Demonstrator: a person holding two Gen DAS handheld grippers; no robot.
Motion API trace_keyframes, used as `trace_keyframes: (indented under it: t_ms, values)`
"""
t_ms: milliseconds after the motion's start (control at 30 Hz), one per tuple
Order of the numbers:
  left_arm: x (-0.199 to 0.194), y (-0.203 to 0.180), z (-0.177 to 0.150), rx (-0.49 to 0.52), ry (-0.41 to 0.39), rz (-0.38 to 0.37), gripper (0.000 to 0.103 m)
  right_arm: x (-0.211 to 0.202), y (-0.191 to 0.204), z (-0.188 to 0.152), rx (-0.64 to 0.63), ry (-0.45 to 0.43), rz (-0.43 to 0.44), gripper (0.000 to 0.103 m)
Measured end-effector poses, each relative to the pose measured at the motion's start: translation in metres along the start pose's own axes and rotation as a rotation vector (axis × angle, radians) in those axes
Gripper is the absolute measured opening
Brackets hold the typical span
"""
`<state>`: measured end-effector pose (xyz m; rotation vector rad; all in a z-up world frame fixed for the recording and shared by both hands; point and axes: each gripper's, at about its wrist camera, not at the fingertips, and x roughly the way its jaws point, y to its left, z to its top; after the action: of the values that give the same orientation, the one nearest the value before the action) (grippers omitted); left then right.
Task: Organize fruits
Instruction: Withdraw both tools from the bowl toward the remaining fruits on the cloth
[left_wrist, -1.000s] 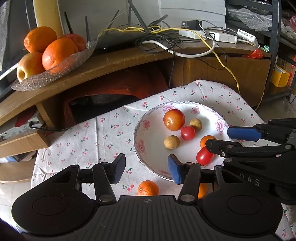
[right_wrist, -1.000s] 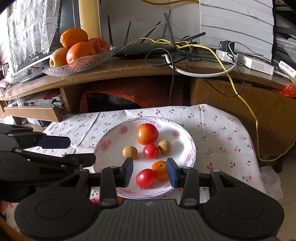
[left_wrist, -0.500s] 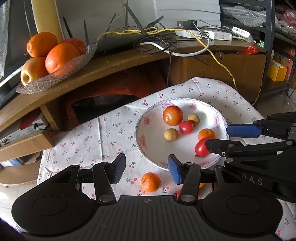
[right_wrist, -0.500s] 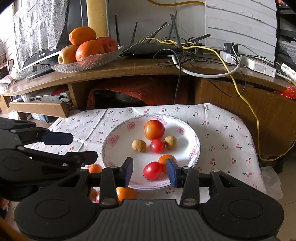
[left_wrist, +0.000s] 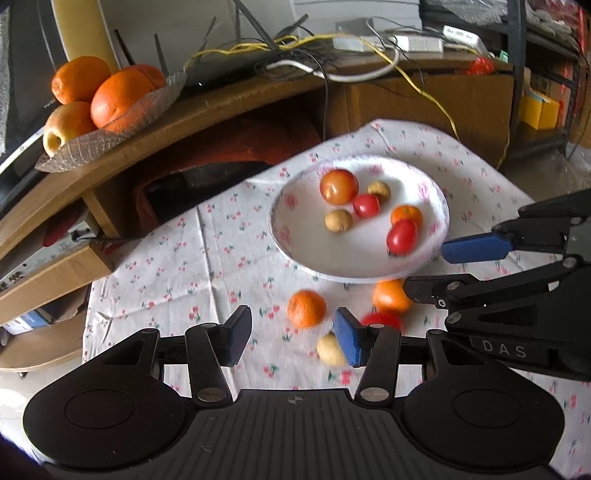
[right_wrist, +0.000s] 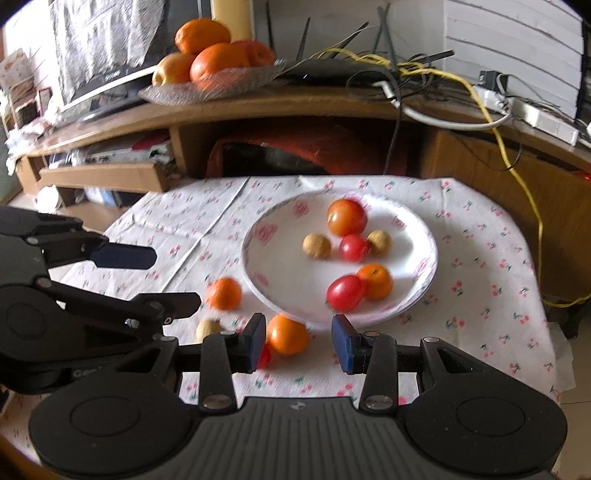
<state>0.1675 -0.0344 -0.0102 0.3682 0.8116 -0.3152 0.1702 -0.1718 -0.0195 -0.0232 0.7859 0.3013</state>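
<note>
Glass dish (right_wrist: 207, 90): far left on the wooden shelf (right_wrist: 295, 107), holding large oranges and a yellow-red apple, piled together
Left gripper (left_wrist: 291, 334): fingers apart, nothing between them, above the cherry-print cloth (left_wrist: 184, 266); blue pads face each other
Loose fruit on the cloth: a small orange (left_wrist: 306, 308) just ahead of the left gripper, a pale brown round fruit (left_wrist: 328, 349) partly hidden behind its right pad, a second small orange (right_wrist: 288, 334) touching the near rim of the plate, and a bit of red tomato (right_wrist: 264, 356) beside it, mostly hidden
Plate (right_wrist: 273, 273): white with a pink flower rim, mid-cloth, right of the loose fruit
In the plate: a large red-orange tomato (right_wrist: 347, 218) at the back, two brown round fruits (right_wrist: 316, 246) flanking a small red tomato (right_wrist: 353, 248), and at the front an oval red tomato (right_wrist: 345, 292) touching a small orange (right_wrist: 376, 281)
Oval tomato's long axis: slanted, from near-left up to far-right in the right wrist view
Right gripper (right_wrist: 299, 343): fingers apart and empty, low at the near rim of the plate
</note>
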Motion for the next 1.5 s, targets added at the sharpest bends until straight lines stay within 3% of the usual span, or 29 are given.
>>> trace_keyframes:
  t_ms: [100,233,833,1100,1233,1367,1400,1500]
  values:
    - [0.0,0.001,-0.008,0.015,0.011,-0.01,0.059,0.005,0.004,-0.004,-0.015,0.023,0.008,0.041]
    - [-0.001,0.002,-0.018,0.029,0.018,-0.036,0.068,0.011,0.006,-0.009,-0.013,0.043,0.017,0.043]
    - [-0.005,0.021,-0.042,0.034,0.055,-0.065,0.07,0.036,0.034,-0.008,-0.05,0.092,0.11,0.043]
    - [-0.008,0.027,-0.045,0.02,0.053,-0.067,0.071,0.039,0.04,-0.005,-0.074,0.105,0.11,0.044]
    - [-0.009,0.031,-0.045,0.005,0.052,-0.074,0.071,0.039,0.04,-0.003,-0.092,0.128,0.15,0.045]
    - [-0.009,0.032,-0.047,0.006,0.054,-0.082,0.071,0.033,0.03,-0.001,-0.039,0.154,0.259,0.045]
    - [-0.01,0.033,-0.047,0.003,0.054,-0.083,0.071,0.029,0.027,-0.001,-0.028,0.142,0.256,0.045]
    - [-0.01,0.035,-0.046,-0.012,0.049,-0.081,0.071,0.023,0.025,0.0,-0.055,0.094,0.132,0.044]
